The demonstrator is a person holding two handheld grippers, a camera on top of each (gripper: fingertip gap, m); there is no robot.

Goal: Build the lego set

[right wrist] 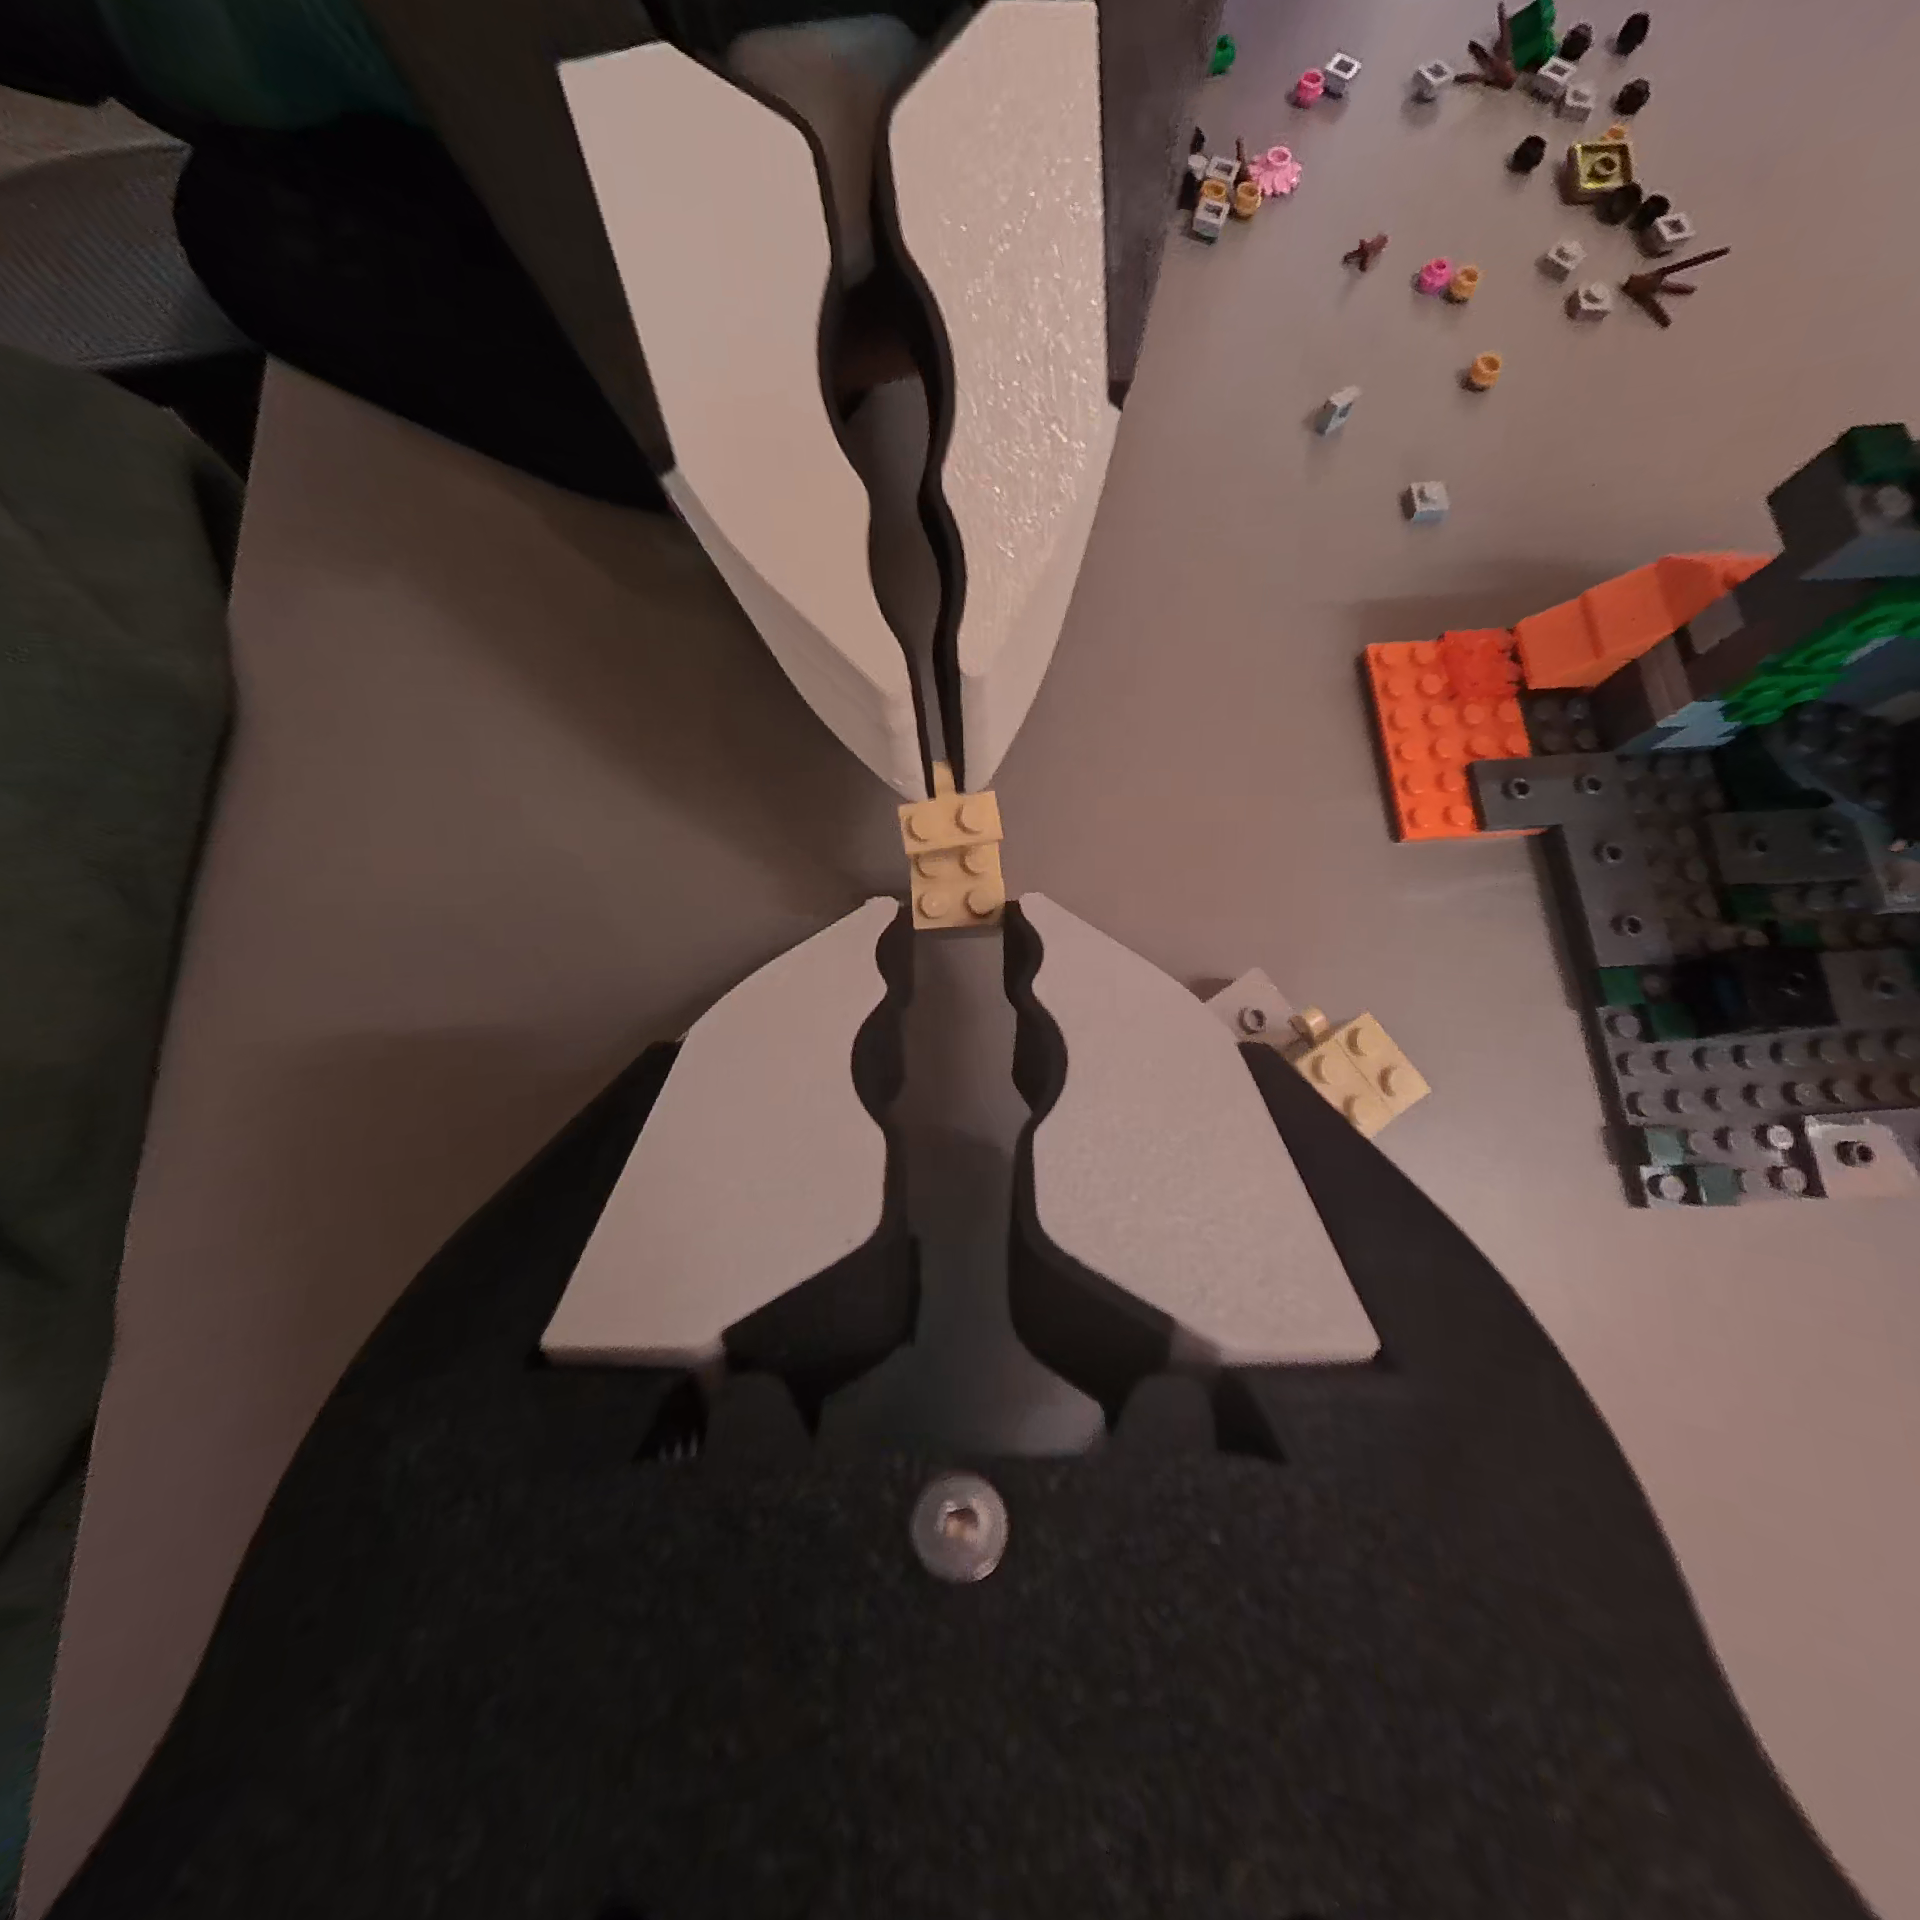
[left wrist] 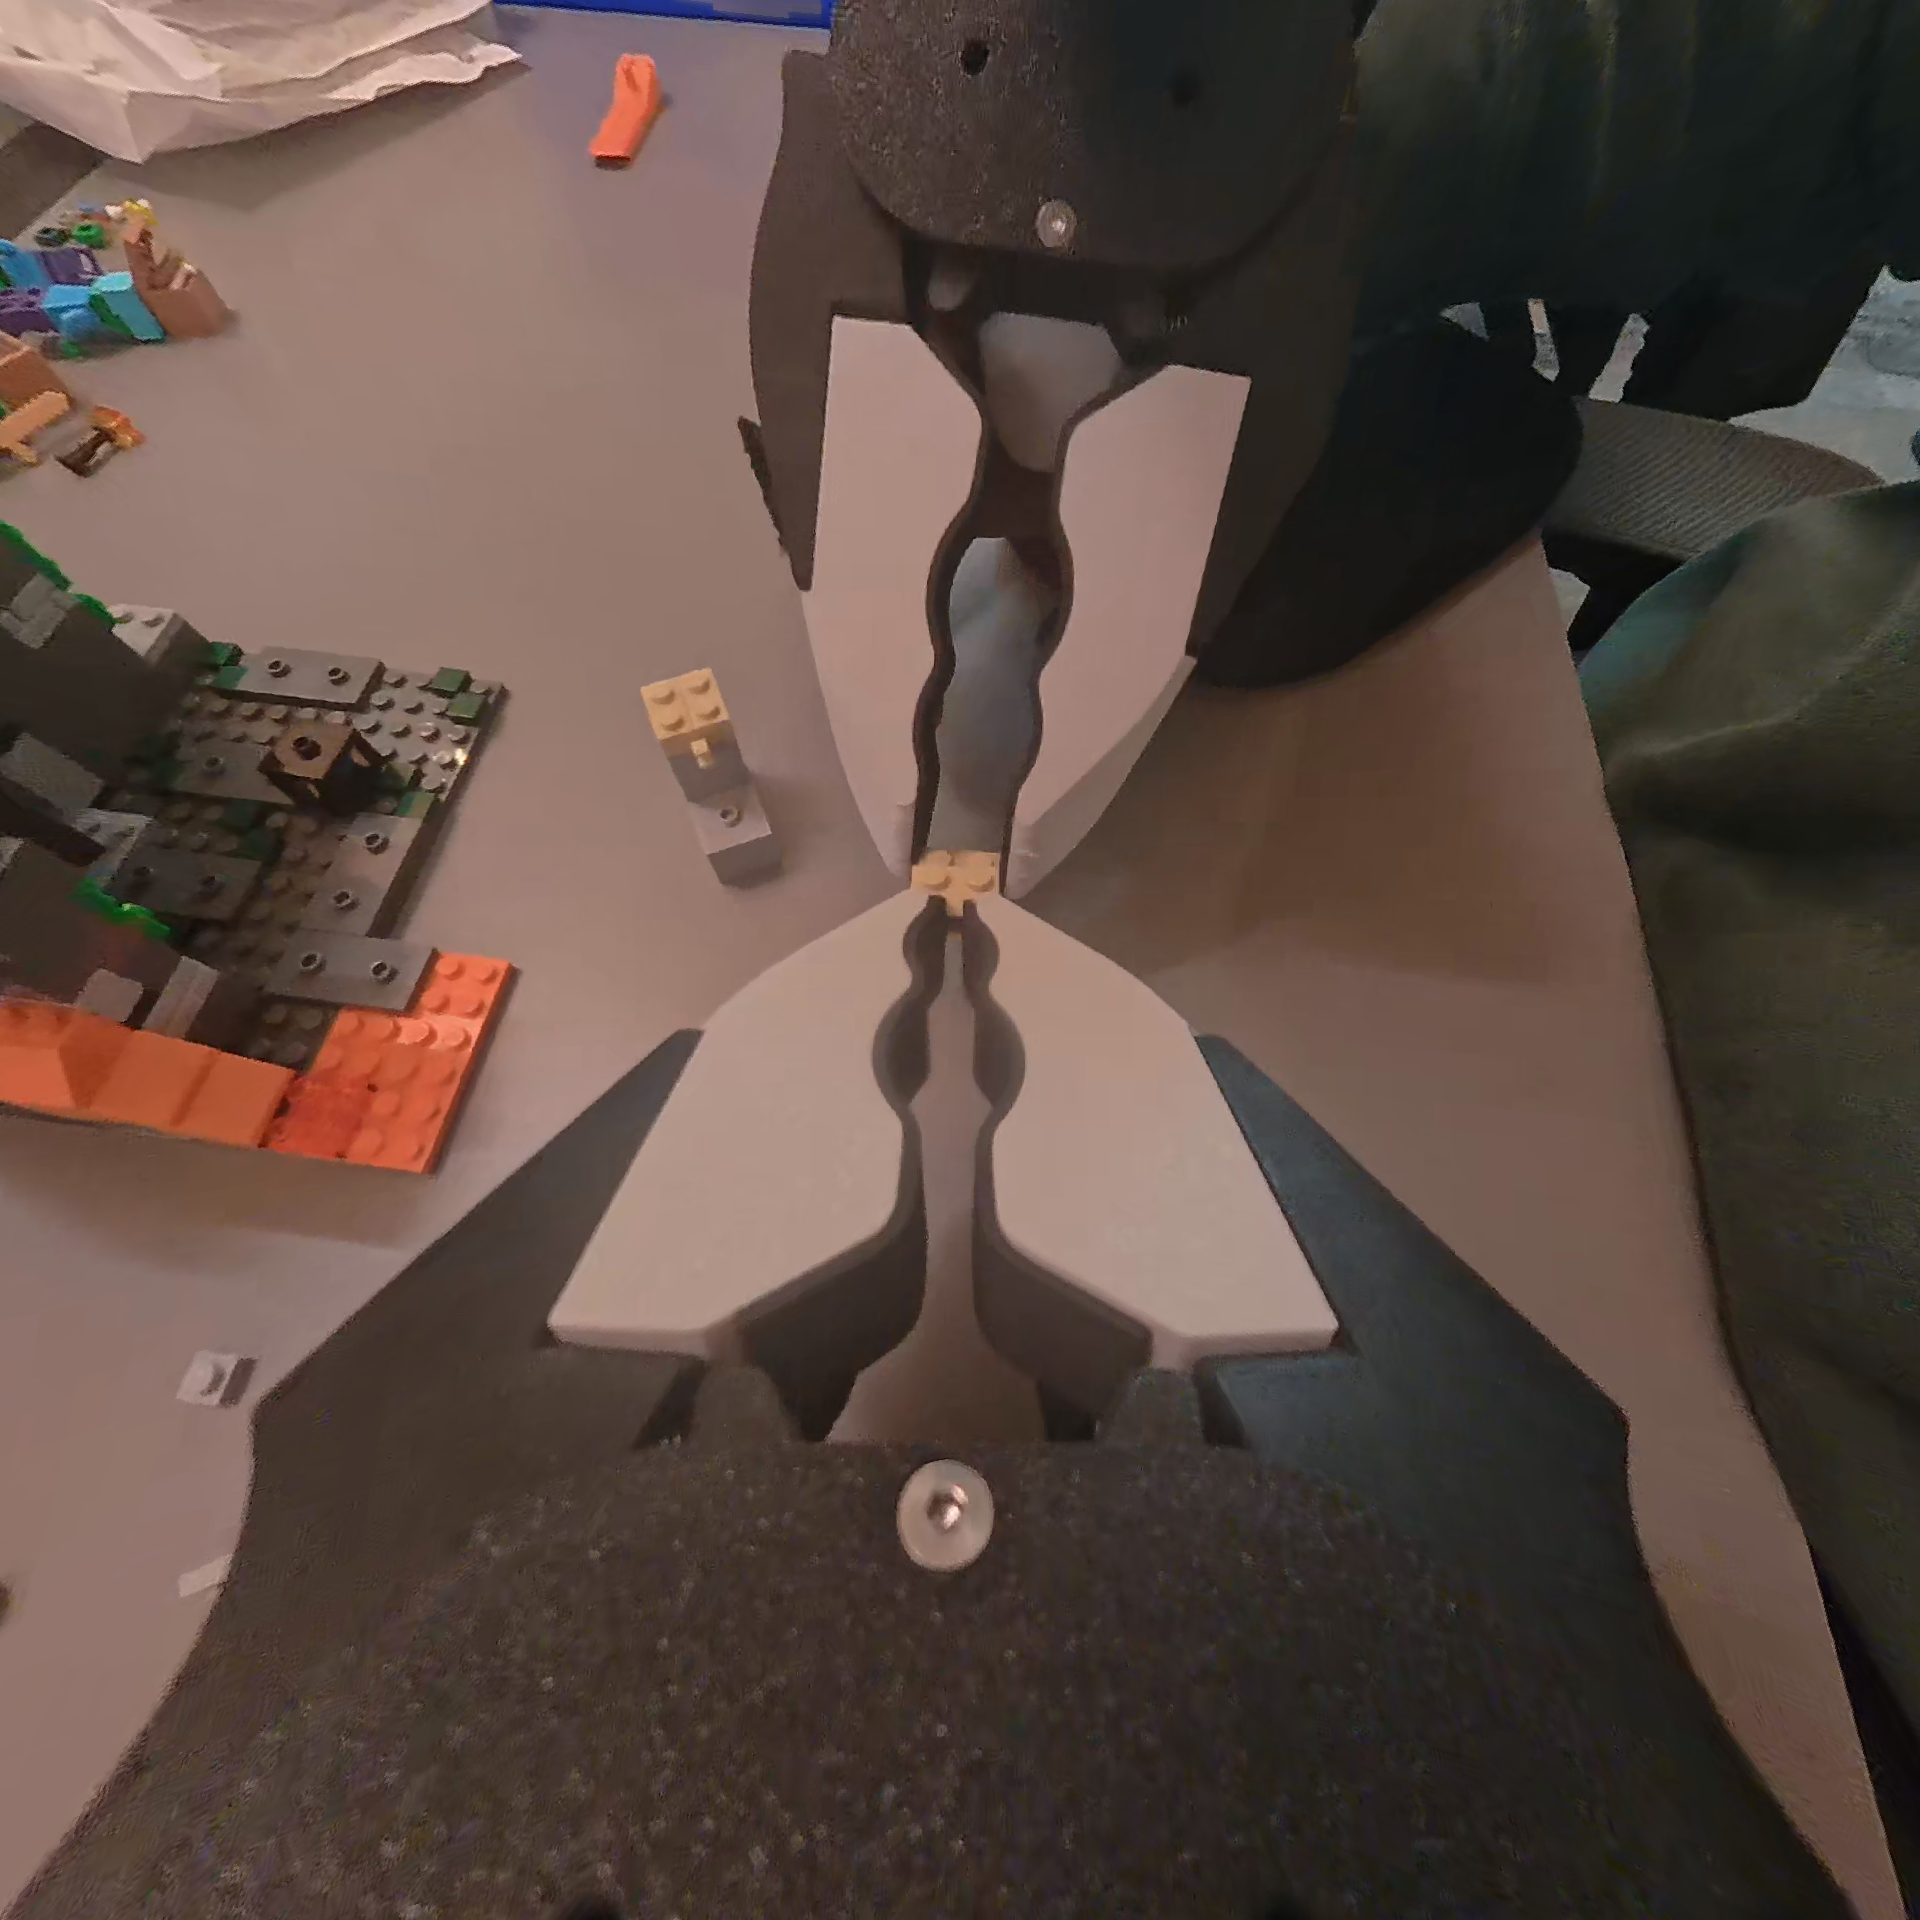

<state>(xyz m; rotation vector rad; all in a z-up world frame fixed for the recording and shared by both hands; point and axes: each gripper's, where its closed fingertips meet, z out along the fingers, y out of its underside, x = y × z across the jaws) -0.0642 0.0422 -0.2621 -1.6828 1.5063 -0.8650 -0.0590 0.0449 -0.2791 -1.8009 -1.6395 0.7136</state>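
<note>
Tan studded plates (right wrist: 954,868) stacked offset – pinched between both grippers, tip to tip.

- A hobby or play table indoors: a grey tabletop (left wrist: 520,436) left of the tongs.
- Half-built brick model (left wrist: 239,883), scattered small bricks (right wrist: 1507,187), crumpled paper (left wrist: 208,62).

Two tan studded bricks are held above the grey table (right wrist: 1195,727), meeting end to end. The small tan plate (right wrist: 951,826), studs up, is pinched by its side tab in the left gripper (left wrist: 954,909). The tan square brick (right wrist: 956,899) is clamped between the pads of the right gripper (right wrist: 956,914).
</note>
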